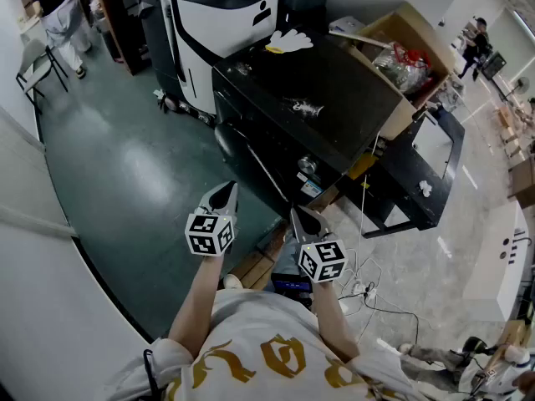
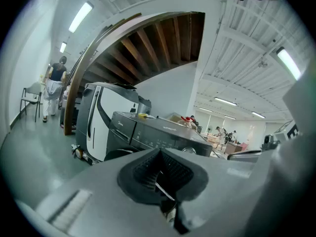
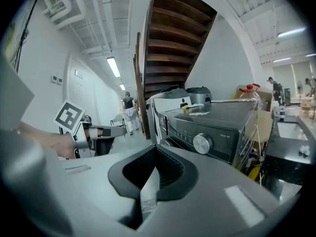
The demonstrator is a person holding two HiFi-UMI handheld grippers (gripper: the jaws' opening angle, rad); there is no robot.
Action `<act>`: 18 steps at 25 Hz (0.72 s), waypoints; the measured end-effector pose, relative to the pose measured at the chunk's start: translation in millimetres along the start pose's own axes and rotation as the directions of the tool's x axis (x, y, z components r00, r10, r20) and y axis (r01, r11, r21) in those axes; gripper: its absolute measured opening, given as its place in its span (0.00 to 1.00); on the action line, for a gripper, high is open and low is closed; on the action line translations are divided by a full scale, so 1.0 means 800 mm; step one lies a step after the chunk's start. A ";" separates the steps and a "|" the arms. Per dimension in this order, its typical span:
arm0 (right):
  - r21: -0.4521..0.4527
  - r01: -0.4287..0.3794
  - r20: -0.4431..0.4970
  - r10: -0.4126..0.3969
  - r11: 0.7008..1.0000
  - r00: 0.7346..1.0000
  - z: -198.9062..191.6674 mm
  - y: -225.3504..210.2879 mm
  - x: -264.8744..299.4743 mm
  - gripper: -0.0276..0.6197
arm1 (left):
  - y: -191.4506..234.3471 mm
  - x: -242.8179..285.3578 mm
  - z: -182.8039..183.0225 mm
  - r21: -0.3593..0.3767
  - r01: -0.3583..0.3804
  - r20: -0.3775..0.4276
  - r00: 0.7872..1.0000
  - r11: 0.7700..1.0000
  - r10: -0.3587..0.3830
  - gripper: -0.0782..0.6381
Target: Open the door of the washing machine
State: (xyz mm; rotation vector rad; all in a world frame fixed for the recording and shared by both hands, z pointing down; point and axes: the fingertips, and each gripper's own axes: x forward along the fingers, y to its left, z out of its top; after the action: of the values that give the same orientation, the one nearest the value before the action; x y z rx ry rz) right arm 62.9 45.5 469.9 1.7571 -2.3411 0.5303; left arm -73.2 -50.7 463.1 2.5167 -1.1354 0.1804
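The black front-loading washing machine (image 1: 318, 98) stands just ahead of me, its round door (image 1: 230, 144) on the front face looking shut. In the head view my left gripper (image 1: 224, 194) hovers a little below the door, not touching it. My right gripper (image 1: 303, 219) hangs near the machine's lower front corner. Each gripper's jaws meet with nothing between them. The left gripper view shows the washing machine (image 2: 158, 135) beyond the left gripper (image 2: 159, 171). In the right gripper view the control knob (image 3: 202, 143) sits past the right gripper (image 3: 155, 172), and the left gripper (image 3: 106, 131) shows at left.
A white and black machine (image 1: 217, 23) stands left of the washer. A pale glove (image 1: 288, 42) lies on the washer's top, and an open cardboard box (image 1: 410, 57) sits at its far end. A black stand (image 1: 435, 165) and floor cables (image 1: 359, 291) lie to the right. A chair (image 1: 38, 65) stands far left.
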 end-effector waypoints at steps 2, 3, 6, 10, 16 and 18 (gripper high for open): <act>0.008 0.007 0.000 -0.007 1.000 1.000 -0.001 -0.007 -0.001 0.07 | -0.001 0.007 -0.005 0.000 -0.005 -0.015 1.000 1.000 0.005 0.11; 0.012 0.010 0.000 -0.010 1.000 1.000 -0.002 -0.011 -0.002 0.07 | -0.002 0.011 -0.007 0.001 -0.011 -0.024 1.000 1.000 0.011 0.11; 0.017 0.014 -0.006 -0.014 1.000 1.000 -0.005 -0.019 -0.002 0.07 | -0.001 0.017 -0.013 -0.007 -0.024 -0.038 0.999 1.000 0.024 0.11; 0.020 0.014 -0.011 -0.014 1.000 1.000 -0.009 -0.025 -0.003 0.07 | -0.001 0.023 -0.018 -0.009 -0.035 -0.053 0.998 0.999 0.034 0.11; 0.026 0.055 -0.017 -0.054 0.998 0.998 -0.018 -0.041 -0.005 0.08 | -0.008 0.035 -0.034 -0.063 0.005 -0.094 0.996 0.998 -0.011 0.11; 0.020 0.067 -0.022 -0.066 0.998 0.998 -0.021 -0.048 -0.004 0.08 | -0.016 0.043 -0.046 -0.081 0.040 -0.131 0.990 0.996 -0.050 0.17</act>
State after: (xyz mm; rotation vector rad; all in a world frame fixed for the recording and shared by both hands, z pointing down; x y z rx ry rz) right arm 99.0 45.3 491.2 1.8221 -2.2625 0.5619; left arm -39.3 -53.1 502.7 2.4197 -1.0132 0.2815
